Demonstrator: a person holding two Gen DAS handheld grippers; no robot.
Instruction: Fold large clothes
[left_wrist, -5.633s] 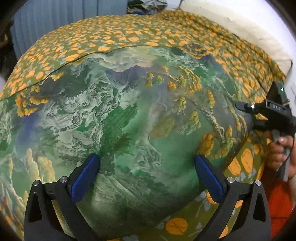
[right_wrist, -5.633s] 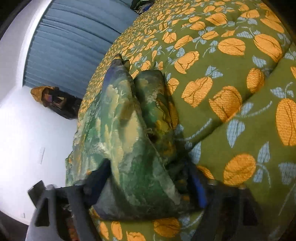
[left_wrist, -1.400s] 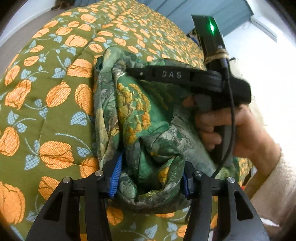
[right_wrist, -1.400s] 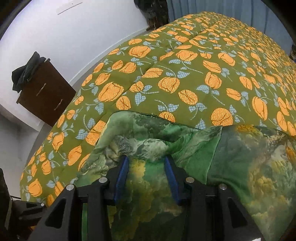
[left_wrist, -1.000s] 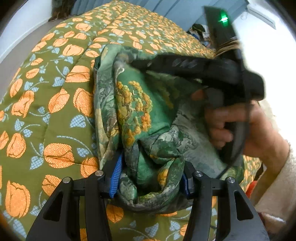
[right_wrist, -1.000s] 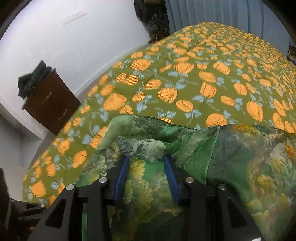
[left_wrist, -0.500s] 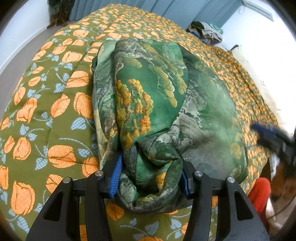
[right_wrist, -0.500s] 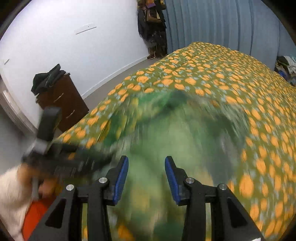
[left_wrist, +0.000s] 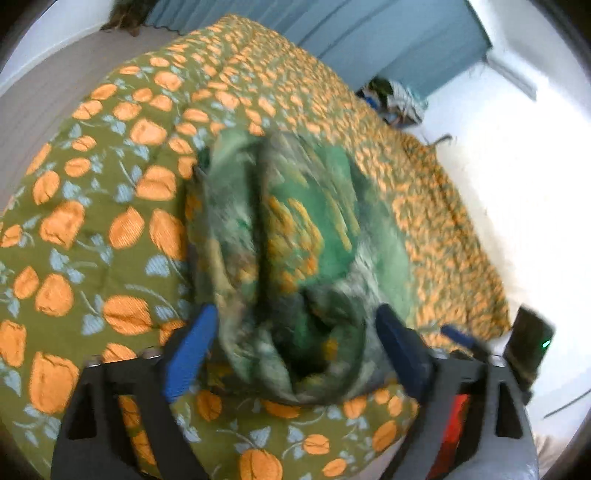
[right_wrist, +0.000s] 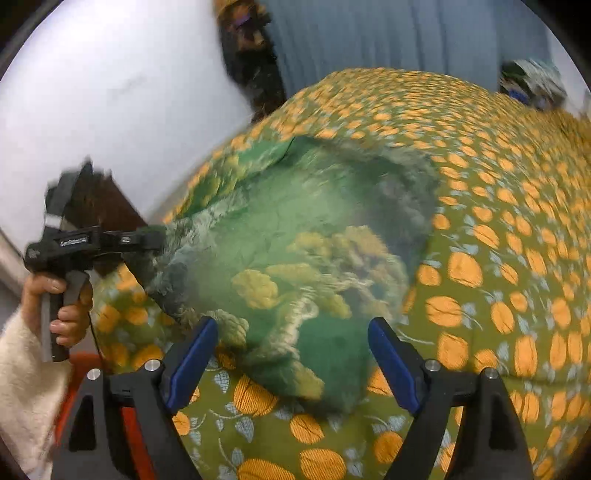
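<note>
Your left gripper (left_wrist: 295, 350) is opening its jaws, the bunched edge of the green printed garment (left_wrist: 295, 229) sitting loose between the blue pads; your right gripper (right_wrist: 291, 354) is spreading wide too, gripping nothing, above the folded garment lying on the orange-flowered bedspread (right_wrist: 498, 258)

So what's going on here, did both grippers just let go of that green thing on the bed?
A person with a two-finger gripper in each hand is folding a green landscape-print garment on an olive bedspread with orange flowers. The garment lies bunched in a rough fold. The left gripper has jaws opening around the bunched near end, pads apparently off the cloth. The right gripper is also opening, straddling the garment's near edge without gripping. The picture is motion-blurred.
</note>
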